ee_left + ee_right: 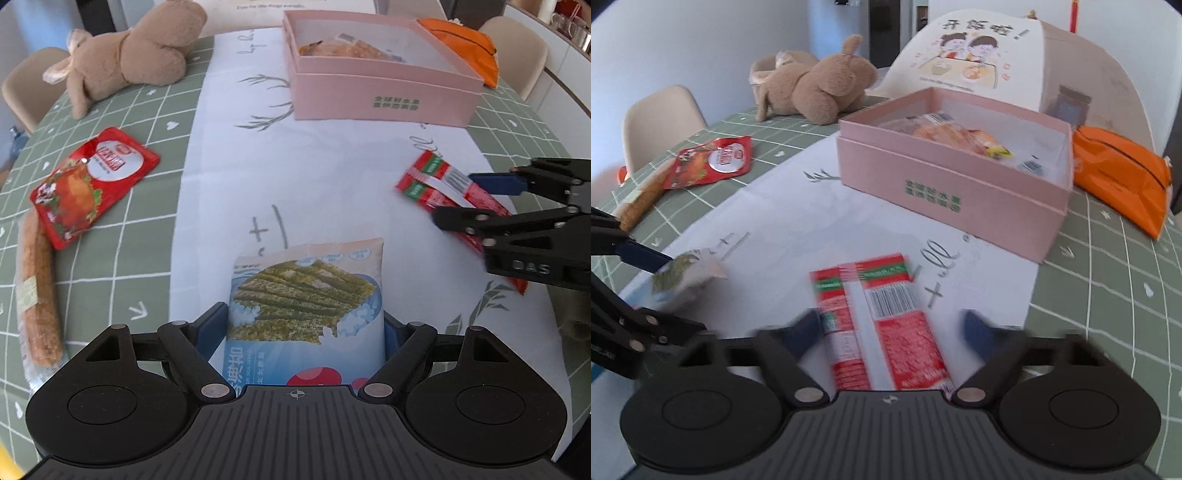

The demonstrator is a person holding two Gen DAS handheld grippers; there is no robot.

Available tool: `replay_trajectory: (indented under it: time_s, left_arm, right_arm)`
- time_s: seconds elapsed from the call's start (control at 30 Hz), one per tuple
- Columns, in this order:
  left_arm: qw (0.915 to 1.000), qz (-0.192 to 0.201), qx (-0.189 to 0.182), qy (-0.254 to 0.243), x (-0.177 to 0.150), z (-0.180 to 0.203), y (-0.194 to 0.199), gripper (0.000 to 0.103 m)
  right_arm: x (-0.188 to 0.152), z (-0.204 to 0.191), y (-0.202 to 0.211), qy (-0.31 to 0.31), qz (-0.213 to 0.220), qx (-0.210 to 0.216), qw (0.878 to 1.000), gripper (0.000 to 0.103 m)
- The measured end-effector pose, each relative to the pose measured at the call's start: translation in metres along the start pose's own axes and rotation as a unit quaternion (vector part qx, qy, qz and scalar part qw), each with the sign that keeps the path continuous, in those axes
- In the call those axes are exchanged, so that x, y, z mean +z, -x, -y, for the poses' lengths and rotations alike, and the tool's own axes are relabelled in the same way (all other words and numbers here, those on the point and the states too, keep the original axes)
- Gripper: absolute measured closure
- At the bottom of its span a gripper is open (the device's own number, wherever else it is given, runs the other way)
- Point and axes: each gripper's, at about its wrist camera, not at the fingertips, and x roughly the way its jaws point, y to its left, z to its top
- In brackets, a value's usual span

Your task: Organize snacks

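- Left gripper (pixel 306 328): blue fingers (pixel 210 325) pressed against both sides of a seaweed snack bag (pixel 306 295), clamped on it near the table's (pixel 332 155) near edge on the white runner.
- Right gripper (pixel 892 328): fingers (pixel 975 330) spread wide on either side of a pair of red stick packets (pixel 882 325), a gap visible on the right side; blurred in its own view, contact on the left side impossible to tell.
- Same red packets seen from the left wrist view lying on the white runner, off to the right, between the right gripper's fingers.
- Pink box (pixel 945 181) farther back on the table, lid off, with a few wrapped snacks (pixel 945 131) lying inside.
- Red pouch (pixel 92 184) with a chicken picture flat on the green checked cloth, to the left, overlapping the end of a long brown stick in clear wrap (pixel 37 291).
- Brown plush toy (pixel 136 55) lying at the far left of the table.
- Orange pouch (pixel 1119 177) just beside the pink box on its right.
- Folding food cover (pixel 1015 59) with cartoon print behind the box.
- Beige chairs (pixel 657 118) around the table.
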Motion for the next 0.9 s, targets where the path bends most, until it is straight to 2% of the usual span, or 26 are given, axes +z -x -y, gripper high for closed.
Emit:
replay_trajectory:
  time_s: [0.17,0.27,0.4,0.53,0.7,0.9]
  left_arm:
    - [0.9999,0.003,0.005,0.008,-0.002,-0.003,0.002,0.018]
    - [0.9993,0.004,0.010,0.037,0.003,-0.001,0.001,0.019]
    - [0.9974,0.021,-0.023,0.064,0.012,0.010,-0.001,0.021]
    - [0.9975,0.027,-0.026,0.060,0.015,0.022,-0.003,0.021]
    - [0.9978,0.034,-0.022,0.052,0.009,0.024,-0.001,0.021]
    - [0.9981,0.044,-0.018,0.038,0.006,0.027,-0.001,0.019]
  right_arm:
    - [-0.008,-0.005,0.013,-0.012,-0.019,0.007,1.000,0.053]
    - [-0.020,-0.009,0.023,-0.014,-0.021,0.002,1.000,0.052]
    - [-0.032,-0.008,0.033,-0.016,-0.020,-0.007,1.000,0.050]
    - [-0.040,0.000,0.041,-0.017,-0.023,-0.012,1.000,0.049]
    - [-0.051,0.013,0.048,-0.024,-0.016,-0.009,1.000,0.037]
    - [-0.043,0.009,0.037,-0.015,-0.011,-0.011,1.000,0.024]
